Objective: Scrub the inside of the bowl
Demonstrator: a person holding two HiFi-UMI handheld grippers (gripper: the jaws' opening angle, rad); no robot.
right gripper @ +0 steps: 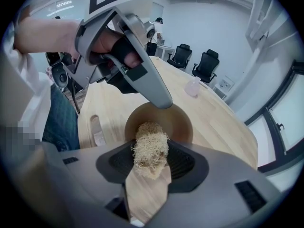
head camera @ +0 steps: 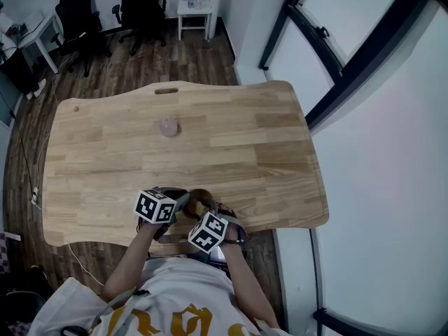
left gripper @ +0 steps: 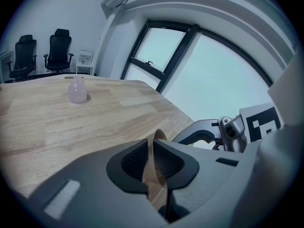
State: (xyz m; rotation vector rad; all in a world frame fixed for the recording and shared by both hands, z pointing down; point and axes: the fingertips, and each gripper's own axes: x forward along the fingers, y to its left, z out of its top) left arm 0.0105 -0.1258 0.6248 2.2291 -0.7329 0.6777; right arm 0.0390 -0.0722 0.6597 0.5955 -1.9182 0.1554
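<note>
Gripping the bowl (right gripper: pixel 178 122) rim, left claw (left gripper: pixel 153 156) is holding it tilted at table's (head camera: pixel 245 138) near edge; right claw (right gripper: pixel 151 152) is clutching scrubber (right gripper: pixel 149 144) at bowl's mouth.

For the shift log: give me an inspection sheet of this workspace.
Surface: pale wooden table, with a slot cut near its far edge.
Job's things: brown bowl at the table's near edge, with a fibre scrubber at its mouth.
Clutter: one small pink vase stands mid-table, apart from the bowl.
Grippers: left gripper is shut on the bowl's rim; right gripper is shut on the scrubber.
Cables: thin cable on the floor left of the table.
Surroundings: wood floor, two black office chairs, a small white side table and a large window on the right.
</note>
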